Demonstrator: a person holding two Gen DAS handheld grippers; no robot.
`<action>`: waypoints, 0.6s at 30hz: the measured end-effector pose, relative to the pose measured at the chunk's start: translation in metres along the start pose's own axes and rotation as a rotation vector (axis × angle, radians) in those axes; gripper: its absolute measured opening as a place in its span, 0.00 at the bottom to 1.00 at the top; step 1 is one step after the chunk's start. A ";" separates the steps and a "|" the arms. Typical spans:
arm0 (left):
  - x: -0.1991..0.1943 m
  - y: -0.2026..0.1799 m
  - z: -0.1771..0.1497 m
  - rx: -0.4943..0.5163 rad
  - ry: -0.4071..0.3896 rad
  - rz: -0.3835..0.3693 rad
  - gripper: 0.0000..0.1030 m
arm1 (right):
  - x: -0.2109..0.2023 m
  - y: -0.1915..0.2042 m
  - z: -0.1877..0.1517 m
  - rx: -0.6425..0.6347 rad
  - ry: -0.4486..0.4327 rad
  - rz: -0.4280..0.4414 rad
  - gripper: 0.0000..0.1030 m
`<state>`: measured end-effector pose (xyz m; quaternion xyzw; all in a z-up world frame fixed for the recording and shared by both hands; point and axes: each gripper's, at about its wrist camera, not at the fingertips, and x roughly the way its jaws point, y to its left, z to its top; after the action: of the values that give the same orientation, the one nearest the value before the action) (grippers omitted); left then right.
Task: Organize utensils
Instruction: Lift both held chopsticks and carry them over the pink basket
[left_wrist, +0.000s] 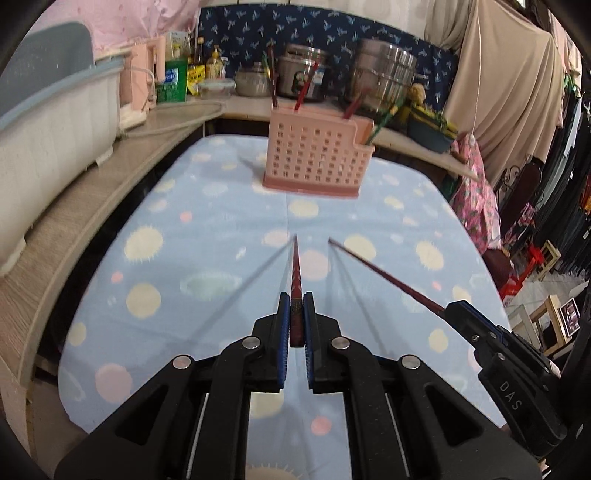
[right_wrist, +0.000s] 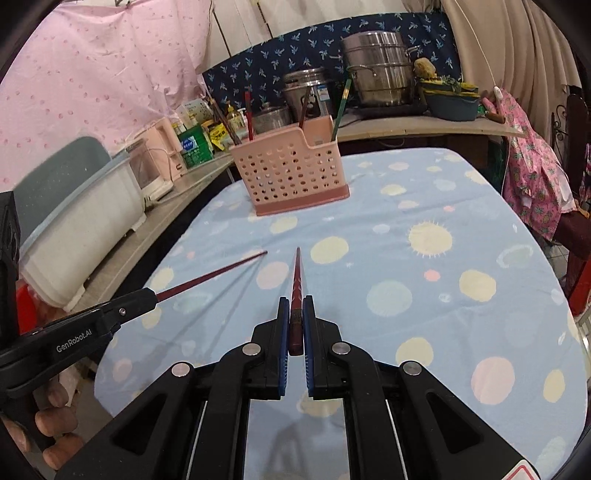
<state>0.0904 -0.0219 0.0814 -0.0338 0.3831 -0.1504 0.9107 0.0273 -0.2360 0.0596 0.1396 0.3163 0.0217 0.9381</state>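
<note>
My left gripper (left_wrist: 296, 301) is shut on a dark red chopstick (left_wrist: 296, 275) that points forward above the tablecloth. The right gripper (left_wrist: 448, 308) shows at the right of that view, clamping its own red chopstick (left_wrist: 384, 275). In the right wrist view my right gripper (right_wrist: 296, 303) is shut on a red chopstick (right_wrist: 296, 275), and the left gripper (right_wrist: 149, 293) at the left grips the other chopstick (right_wrist: 214, 275). A pink perforated utensil holder (left_wrist: 314, 157) (right_wrist: 290, 171) stands farther back on the table, with several chopsticks upright in it.
A blue tablecloth (left_wrist: 221, 258) with pastel dots covers the table. A curved counter (left_wrist: 74, 195) along the left and back carries a white bin (left_wrist: 48, 114), bottles, and steel pots (left_wrist: 384, 77). A person's fingers (right_wrist: 55, 421) hold the left gripper. Pink floral cloth (right_wrist: 535, 184) hangs at right.
</note>
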 end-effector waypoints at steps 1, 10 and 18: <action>-0.003 0.000 0.008 -0.003 -0.015 -0.003 0.07 | -0.002 0.000 0.008 0.006 -0.018 0.003 0.07; -0.006 -0.009 0.075 -0.029 -0.101 -0.017 0.07 | -0.005 -0.003 0.077 0.031 -0.149 0.043 0.06; -0.001 -0.009 0.134 -0.048 -0.165 -0.022 0.07 | 0.002 -0.009 0.137 0.074 -0.226 0.080 0.07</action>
<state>0.1828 -0.0376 0.1780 -0.0721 0.3097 -0.1480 0.9365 0.1107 -0.2785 0.1606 0.1881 0.2032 0.0315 0.9604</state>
